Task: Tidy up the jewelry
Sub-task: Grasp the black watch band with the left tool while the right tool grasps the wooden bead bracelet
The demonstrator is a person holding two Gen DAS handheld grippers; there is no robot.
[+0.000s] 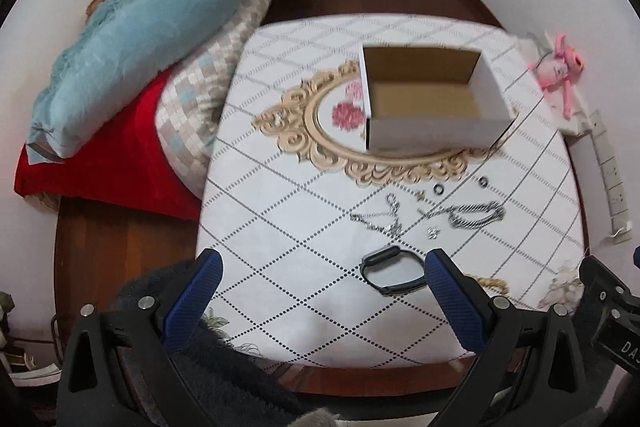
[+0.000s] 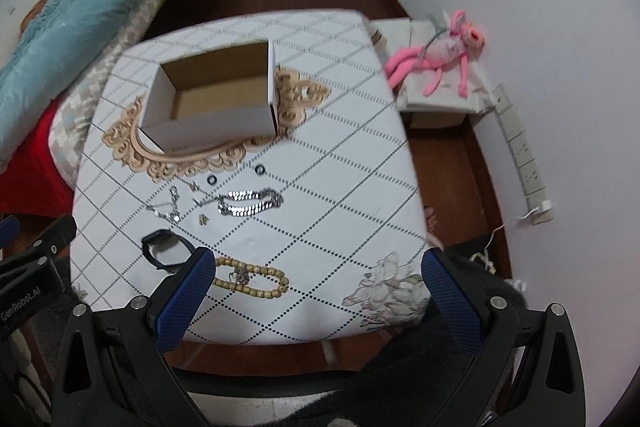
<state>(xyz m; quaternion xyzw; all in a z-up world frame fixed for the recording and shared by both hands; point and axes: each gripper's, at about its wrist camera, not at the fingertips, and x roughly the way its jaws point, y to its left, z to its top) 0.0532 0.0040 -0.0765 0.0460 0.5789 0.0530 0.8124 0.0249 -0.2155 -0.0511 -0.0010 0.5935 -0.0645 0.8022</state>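
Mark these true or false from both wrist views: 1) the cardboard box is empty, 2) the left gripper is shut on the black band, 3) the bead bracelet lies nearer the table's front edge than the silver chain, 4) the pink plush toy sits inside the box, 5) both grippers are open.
1) True. The cardboard box shows only its bare brown floor.
2) False. The left gripper is open and holds nothing; the black band lies on the table.
3) True. The bead bracelet lies nearer than the silver chain.
4) False. The pink plush toy lies off the table by the wall.
5) True. The right gripper is open too.
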